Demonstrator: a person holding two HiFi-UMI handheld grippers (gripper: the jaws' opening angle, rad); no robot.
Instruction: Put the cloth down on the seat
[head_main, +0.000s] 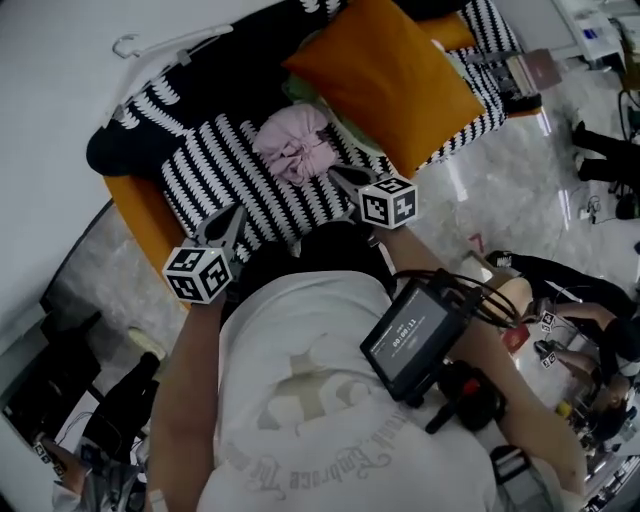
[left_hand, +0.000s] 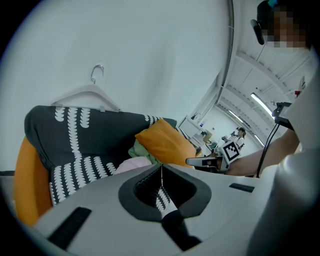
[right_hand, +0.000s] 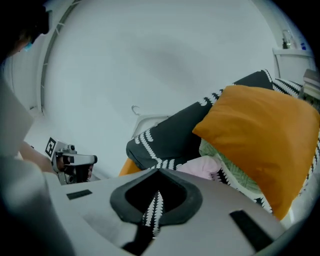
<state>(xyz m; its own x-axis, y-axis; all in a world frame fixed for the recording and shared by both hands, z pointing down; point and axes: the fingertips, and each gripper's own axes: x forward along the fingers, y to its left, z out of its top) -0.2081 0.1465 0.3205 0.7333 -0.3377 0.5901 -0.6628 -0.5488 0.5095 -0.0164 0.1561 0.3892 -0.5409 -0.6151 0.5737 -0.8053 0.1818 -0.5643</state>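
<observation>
At front edge of seat (head_main: 215, 170), left claw (head_main: 239, 210), right claw (head_main: 333, 171) closed, empty, near cloth (head_main: 295, 143).

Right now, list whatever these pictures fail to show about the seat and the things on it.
- Green cloth: mostly buried under the orange pillow in every view.
- Pink cloth: left gripper view, lower part behind the left hand-held gripper.
- Seat: head view, front edge covered by the person.
- Hanger: right gripper view, lower part behind the backrest.
</observation>
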